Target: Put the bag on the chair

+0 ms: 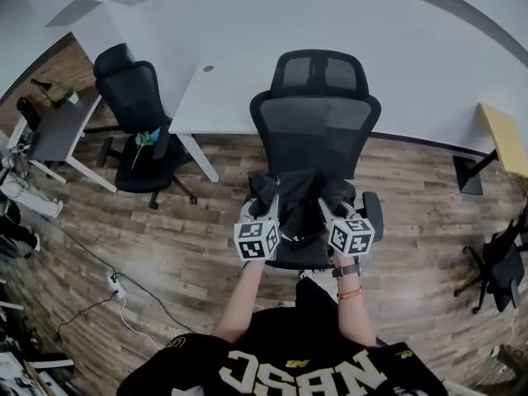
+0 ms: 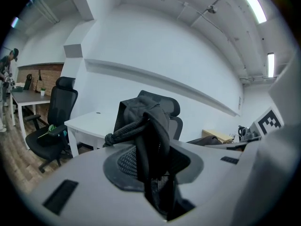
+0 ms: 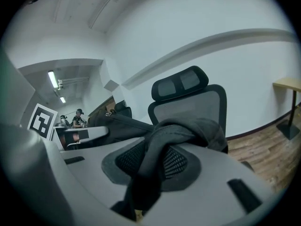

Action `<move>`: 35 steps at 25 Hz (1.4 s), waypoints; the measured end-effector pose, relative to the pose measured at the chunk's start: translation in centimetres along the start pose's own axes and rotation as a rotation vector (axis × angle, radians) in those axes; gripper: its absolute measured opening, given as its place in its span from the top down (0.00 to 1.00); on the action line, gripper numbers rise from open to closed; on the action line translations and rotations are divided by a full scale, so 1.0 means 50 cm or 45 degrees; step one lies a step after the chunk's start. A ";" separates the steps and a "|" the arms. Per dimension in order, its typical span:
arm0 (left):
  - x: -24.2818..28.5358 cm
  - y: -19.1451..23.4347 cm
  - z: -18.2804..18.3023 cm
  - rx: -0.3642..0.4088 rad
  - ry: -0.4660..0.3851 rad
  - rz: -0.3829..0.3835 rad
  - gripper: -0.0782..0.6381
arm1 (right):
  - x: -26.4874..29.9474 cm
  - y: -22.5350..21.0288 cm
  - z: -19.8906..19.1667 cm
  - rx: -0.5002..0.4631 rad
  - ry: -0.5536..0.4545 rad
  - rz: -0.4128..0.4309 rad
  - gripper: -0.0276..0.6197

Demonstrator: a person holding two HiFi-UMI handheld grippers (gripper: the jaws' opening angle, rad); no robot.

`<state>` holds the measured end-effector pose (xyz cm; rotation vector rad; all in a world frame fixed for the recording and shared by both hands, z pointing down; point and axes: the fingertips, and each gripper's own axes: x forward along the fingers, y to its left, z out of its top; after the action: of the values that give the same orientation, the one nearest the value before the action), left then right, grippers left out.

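The black fabric bag point(image 1: 299, 205) hangs between my two grippers, just over the seat of a black mesh office chair point(image 1: 318, 114); whether it touches the seat I cannot tell. My left gripper point(image 1: 261, 209) is shut on the bag's left side, and in the left gripper view its jaws point(image 2: 159, 189) pinch a fold of bag point(image 2: 149, 135), with the chair point(image 2: 170, 108) behind. My right gripper point(image 1: 337, 211) is shut on the bag's right side. In the right gripper view the bag point(image 3: 162, 149) bunches between that gripper's jaws point(image 3: 141, 194), in front of the chair's backrest point(image 3: 190, 100).
A white desk point(image 1: 216, 97) stands behind the chair, against the wall. A second black chair point(image 1: 136, 110) and a grey desk point(image 1: 58, 126) are at the left. A power strip with cable point(image 1: 115, 285) lies on the wood floor. A yellow-topped table point(image 1: 505, 139) stands at the right.
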<state>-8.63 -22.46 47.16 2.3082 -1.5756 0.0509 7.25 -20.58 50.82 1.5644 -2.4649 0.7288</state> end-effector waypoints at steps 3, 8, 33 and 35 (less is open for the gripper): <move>0.046 0.015 -0.016 -0.023 0.032 0.024 0.72 | 0.045 -0.030 0.002 0.018 0.035 0.011 0.81; 0.113 0.031 -0.050 -0.040 0.093 0.049 0.72 | 0.104 -0.083 -0.015 0.058 0.094 0.013 0.81; 0.309 0.065 -0.325 -0.147 0.425 0.083 0.72 | 0.232 -0.301 -0.247 0.239 0.435 -0.049 0.81; 0.314 0.075 -0.357 -0.163 0.458 0.100 0.72 | 0.242 -0.310 -0.276 0.246 0.474 -0.045 0.81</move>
<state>-3.12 -32.41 68.36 2.0037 -1.4377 0.3532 13.46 -29.43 72.29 1.3730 -2.1441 1.1634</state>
